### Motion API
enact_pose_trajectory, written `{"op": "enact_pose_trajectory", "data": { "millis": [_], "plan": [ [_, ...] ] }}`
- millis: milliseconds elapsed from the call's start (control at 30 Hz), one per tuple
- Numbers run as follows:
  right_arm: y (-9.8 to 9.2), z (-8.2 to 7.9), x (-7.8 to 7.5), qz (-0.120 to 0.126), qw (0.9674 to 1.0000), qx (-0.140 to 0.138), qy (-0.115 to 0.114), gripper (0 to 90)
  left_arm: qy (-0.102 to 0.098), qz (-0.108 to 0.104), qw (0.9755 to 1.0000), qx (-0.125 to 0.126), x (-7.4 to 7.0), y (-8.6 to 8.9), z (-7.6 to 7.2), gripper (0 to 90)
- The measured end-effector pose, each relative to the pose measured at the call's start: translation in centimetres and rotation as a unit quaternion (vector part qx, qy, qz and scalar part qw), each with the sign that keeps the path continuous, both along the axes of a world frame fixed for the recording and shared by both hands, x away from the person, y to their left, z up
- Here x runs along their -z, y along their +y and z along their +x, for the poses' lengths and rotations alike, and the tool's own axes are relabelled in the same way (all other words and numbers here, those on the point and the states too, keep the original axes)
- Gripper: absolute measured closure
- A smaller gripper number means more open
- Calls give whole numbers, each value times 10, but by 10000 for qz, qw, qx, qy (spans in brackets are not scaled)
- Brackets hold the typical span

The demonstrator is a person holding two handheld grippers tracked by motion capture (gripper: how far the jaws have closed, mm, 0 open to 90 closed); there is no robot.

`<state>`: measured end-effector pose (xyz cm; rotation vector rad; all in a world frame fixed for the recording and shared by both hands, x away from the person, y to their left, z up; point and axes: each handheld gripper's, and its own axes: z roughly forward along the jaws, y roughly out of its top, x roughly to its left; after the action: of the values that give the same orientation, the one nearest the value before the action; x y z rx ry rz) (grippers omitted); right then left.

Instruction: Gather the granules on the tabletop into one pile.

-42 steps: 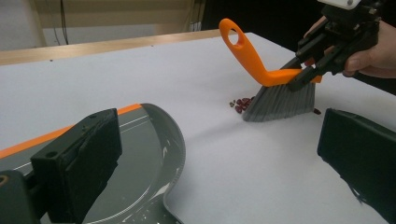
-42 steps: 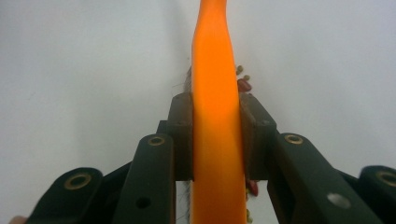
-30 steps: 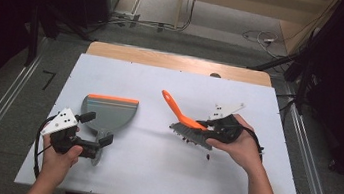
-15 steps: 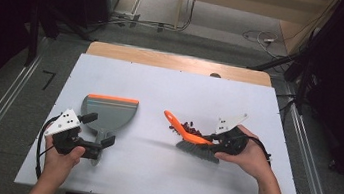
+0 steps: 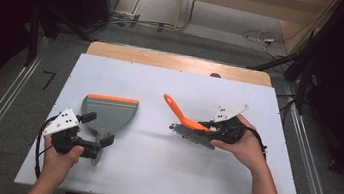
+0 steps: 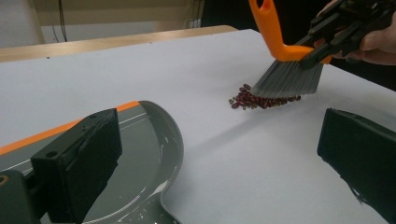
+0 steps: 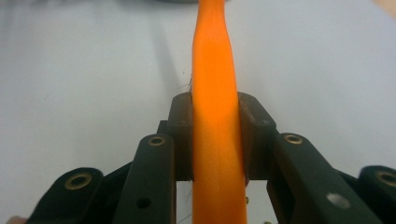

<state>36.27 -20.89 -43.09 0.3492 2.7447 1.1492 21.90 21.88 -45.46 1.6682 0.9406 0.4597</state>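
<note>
One brush (image 5: 191, 126) clamped in right hand-held gripper (image 5: 217, 129); left one (image 5: 95, 133) gapes over one dustpan (image 5: 110, 113)

The left hand (image 5: 59, 155) came in from the near left, forearm angled slightly inward, and held the left claw (image 5: 97, 135) low and level, pointing right and far, its jaws standing wide apart with nothing pressed between them. The right forearm reached in from the near right, and the right hand (image 5: 244, 144) wrapped the right claw (image 5: 208, 128), which pointed left with jaws clamped tight.
</note>
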Motion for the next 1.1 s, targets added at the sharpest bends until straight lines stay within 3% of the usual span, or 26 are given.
{"op": "enact_pose_trajectory", "data": {
  "millis": [133, 267, 367, 500, 633, 767, 1067, 1100],
  "plan": [
    [-11, -7, -11, 91, 9986, 492, -178, 688, -3, -5, 10000, -5, 0, 0, 0, 2],
    [-30, -15, -18, 404, 9923, 1153, -181, 687, -9, -8, 10000, -6, 0, -1, 0, 2],
    [-42, -21, -19, 464, 9862, 1586, -125, 687, -19, 4, 10000, -5, 0, -2, 0, 2],
    [-63, -29, -16, 664, 9721, 2251, 15, 687, -36, -1, 10000, -8, 0, -1, -1, 2],
    [-83, -38, -11, 1106, 9527, 2813, 312, 688, -73, 7, 10000, 5, 0, 0, -1, 1],
    [-94, -50, -4, 1182, 9377, 3255, 270, 688, -113, 7, 9999, -16, -1, 1, -2, 1],
    [-121, -70, 10, 1356, 9116, 3867, 339, 688, -290, -172, 9994, 23, -4, 8, -5, 1],
    [-123, -70, 11, 1372, 9098, 3902, 351, 688, -289, -182, 9994, 12, -4, 9, -5, 1]
  ]
}}
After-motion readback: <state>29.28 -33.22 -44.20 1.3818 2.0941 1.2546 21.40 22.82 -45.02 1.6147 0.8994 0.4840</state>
